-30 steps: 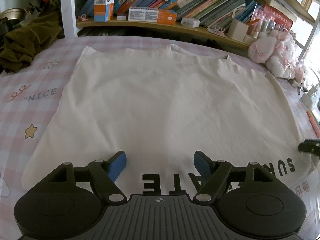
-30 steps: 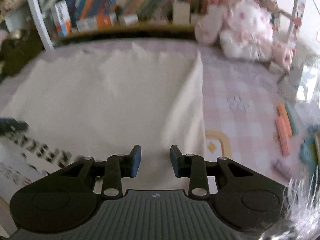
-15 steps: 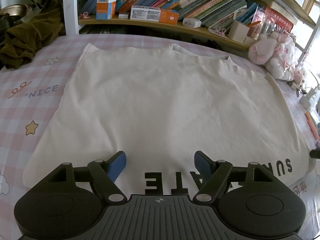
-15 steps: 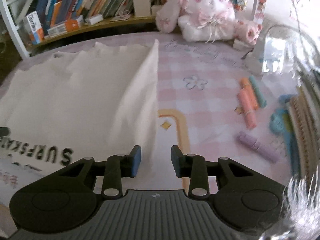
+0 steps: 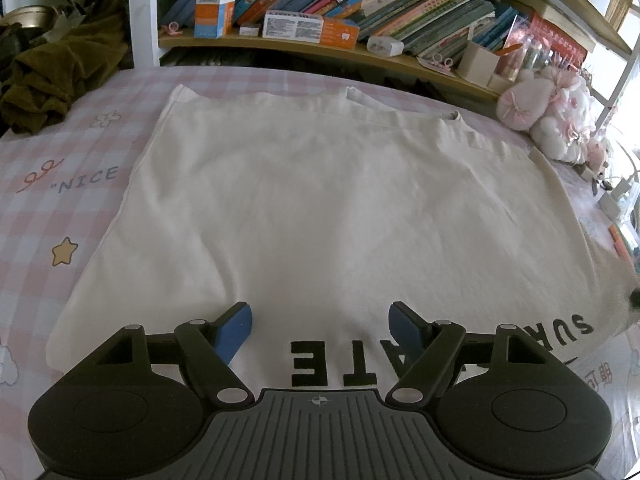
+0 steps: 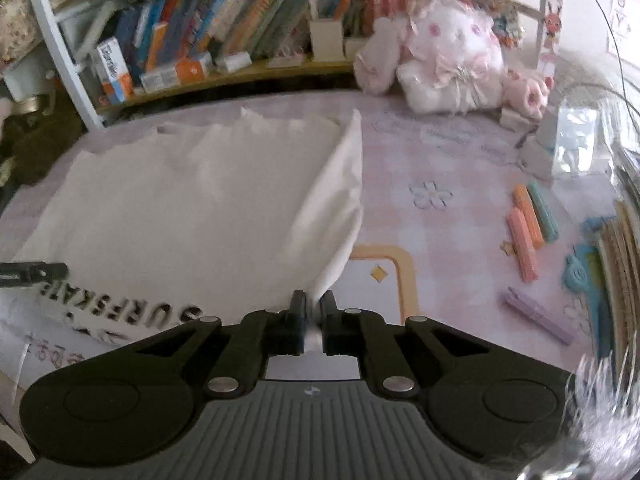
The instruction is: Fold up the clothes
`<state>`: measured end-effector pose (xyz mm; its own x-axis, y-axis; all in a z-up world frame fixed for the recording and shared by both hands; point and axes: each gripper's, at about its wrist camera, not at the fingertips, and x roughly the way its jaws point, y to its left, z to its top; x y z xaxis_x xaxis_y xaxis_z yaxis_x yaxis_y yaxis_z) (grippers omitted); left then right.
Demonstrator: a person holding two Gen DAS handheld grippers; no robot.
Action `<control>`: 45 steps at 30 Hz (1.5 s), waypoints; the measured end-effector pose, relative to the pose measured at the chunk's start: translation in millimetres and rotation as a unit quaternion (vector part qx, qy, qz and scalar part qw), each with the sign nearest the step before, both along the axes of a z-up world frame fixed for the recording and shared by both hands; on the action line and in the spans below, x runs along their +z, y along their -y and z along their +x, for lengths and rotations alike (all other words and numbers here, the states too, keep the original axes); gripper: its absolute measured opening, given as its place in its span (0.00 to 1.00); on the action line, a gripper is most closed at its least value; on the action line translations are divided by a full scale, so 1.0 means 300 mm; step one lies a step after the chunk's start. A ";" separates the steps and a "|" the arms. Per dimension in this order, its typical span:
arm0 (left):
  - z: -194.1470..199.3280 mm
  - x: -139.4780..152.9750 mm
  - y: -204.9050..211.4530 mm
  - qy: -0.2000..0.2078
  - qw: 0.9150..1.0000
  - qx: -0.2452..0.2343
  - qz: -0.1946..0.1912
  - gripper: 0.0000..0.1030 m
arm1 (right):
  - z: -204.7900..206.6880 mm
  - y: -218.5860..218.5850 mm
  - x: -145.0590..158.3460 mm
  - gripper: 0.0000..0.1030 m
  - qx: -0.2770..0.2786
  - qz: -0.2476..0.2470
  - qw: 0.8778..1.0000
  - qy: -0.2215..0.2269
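Flat across the pink checked desk (image 5: pixel 80 152) lies a cream T-shirt (image 5: pixel 340 208), its black block lettering (image 5: pixel 332 362) at the near edge and its neckline at the far side toward the bookshelf (image 5: pixel 360 36). The left gripper (image 5: pixel 320 326) hovers low over that near edge with its blue-padded fingers (image 5: pixel 234 330) spread wide apart, holding nothing; the printed letters sit just beneath and between them. In the right wrist view the right gripper (image 6: pixel 313 306) has its fingers (image 6: pixel 298 306) pressed together on a bunched bit of the shirt's right-hand edge, and the fabric rises from the pinch in a taut ridge that runs away toward the far corner, lifted off the desk while the rest of the shirt (image 6: pixel 180 208) stays flat. The lettering reads upside down from that side, beside a dark tip of the other gripper at the left border. To the right of the shirt, well apart from it, lie several pastel highlighter pens (image 6: pixel 528 232) and a purple one (image 6: pixel 538 320) on the bare cloth. A pink-and-white plush toy (image 6: pixel 452 56) sits at the far edge near the shelf, which is packed with leaning books and small boxes. A crumpled dark olive garment (image 5: pixel 48 76) lies heaped at the desk's far left corner, clear of the shirt.
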<state>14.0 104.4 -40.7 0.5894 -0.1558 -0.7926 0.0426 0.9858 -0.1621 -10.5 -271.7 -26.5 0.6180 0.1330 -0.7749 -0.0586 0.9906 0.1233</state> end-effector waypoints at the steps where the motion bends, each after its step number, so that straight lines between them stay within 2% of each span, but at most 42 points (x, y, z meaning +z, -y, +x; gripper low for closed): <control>1: -0.001 -0.001 0.000 0.001 1.000 0.001 -0.001 0.76 | 0.007 0.001 -0.024 0.07 -0.002 -0.005 1.000 -0.015; 3: -0.001 -0.001 -0.001 0.001 1.000 0.000 -0.001 0.76 | 0.020 0.002 -0.066 0.08 -0.007 -0.014 0.999 -0.041; 8: 0.000 -0.002 -0.006 0.002 1.000 0.001 -0.003 0.76 | 0.013 -0.010 -0.028 0.15 -0.010 -0.049 0.999 -0.018; 14: -0.005 -0.004 -0.003 0.006 1.000 0.000 -0.002 0.76 | 0.015 -0.063 0.072 0.28 0.009 -0.082 0.995 0.053; 17: -0.006 -0.001 -0.004 0.007 1.000 0.007 0.000 0.76 | 0.026 -0.123 0.084 0.37 0.034 -0.078 0.994 0.068; 21: -0.030 0.034 -0.008 0.024 0.999 0.024 0.002 0.76 | 0.046 -0.218 0.050 0.37 0.068 -0.091 0.992 0.052; 25: -0.076 0.083 -0.049 0.042 0.998 0.038 0.003 0.76 | 0.053 -0.251 -0.011 0.37 0.080 -0.100 0.992 0.014; 32: -0.167 0.138 -0.202 0.043 0.994 0.098 -0.013 0.76 | 0.042 -0.234 -0.038 0.44 0.078 -0.096 0.992 0.013; 35: -0.210 0.151 -0.281 0.039 0.989 0.138 -0.027 0.76 | 0.044 -0.233 -0.041 0.46 0.079 -0.095 0.992 0.012; 38: -0.245 0.146 -0.366 0.032 0.980 0.184 -0.066 0.75 | 0.047 -0.245 -0.042 0.47 0.080 -0.107 0.991 0.011; 40: -0.267 0.123 -0.432 0.024 0.966 0.224 -0.129 0.72 | 0.052 -0.251 -0.043 0.48 0.080 -0.113 0.990 0.009; 41: -0.278 0.111 -0.465 0.020 0.956 0.243 -0.160 0.67 | 0.054 -0.254 -0.043 0.49 0.079 -0.115 0.990 0.008; 43: -0.295 0.075 -0.516 0.018 0.931 0.278 -0.237 0.60 | 0.060 -0.254 -0.042 0.51 0.075 -0.115 0.990 0.004; 45: -0.289 0.035 -0.541 0.007 0.907 0.303 -0.294 0.54 | 0.065 -0.255 -0.041 0.52 0.071 -0.116 0.991 0.001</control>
